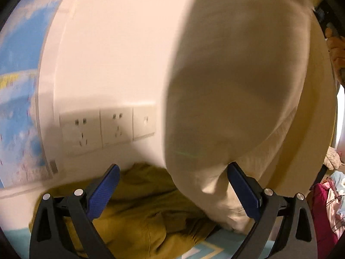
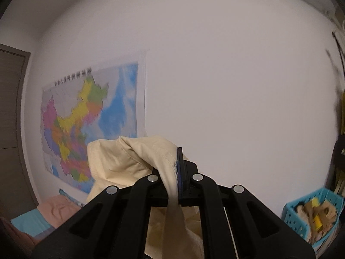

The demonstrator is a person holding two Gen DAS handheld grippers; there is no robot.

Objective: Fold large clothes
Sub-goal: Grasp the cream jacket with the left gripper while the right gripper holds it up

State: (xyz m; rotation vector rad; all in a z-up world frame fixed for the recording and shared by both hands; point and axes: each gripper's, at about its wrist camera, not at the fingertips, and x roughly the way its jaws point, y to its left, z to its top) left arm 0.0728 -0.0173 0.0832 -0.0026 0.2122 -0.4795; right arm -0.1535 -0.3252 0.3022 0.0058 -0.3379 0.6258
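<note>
A large cream garment (image 1: 237,86) hangs lifted in the air and fills the right half of the left wrist view. Its lower edge drapes between the fingers of my left gripper (image 1: 173,166), close to the right blue pad (image 1: 243,190). Those jaws stand wide apart and grip nothing. Below them lies a crumpled mustard garment (image 1: 140,205) on a light blue surface. In the right wrist view my right gripper (image 2: 177,157) is shut on a bunched edge of the cream garment (image 2: 129,157), raised and pointing toward the white wall.
Wall sockets (image 1: 107,127) and a map poster (image 2: 86,118) are on the wall ahead. A blue plastic basket (image 2: 312,213) of clothes stands low at the right. Pink clothes (image 1: 327,205) pile at the right edge, a pink cloth (image 2: 58,211) lies low left, and a brown door (image 2: 10,108) is at far left.
</note>
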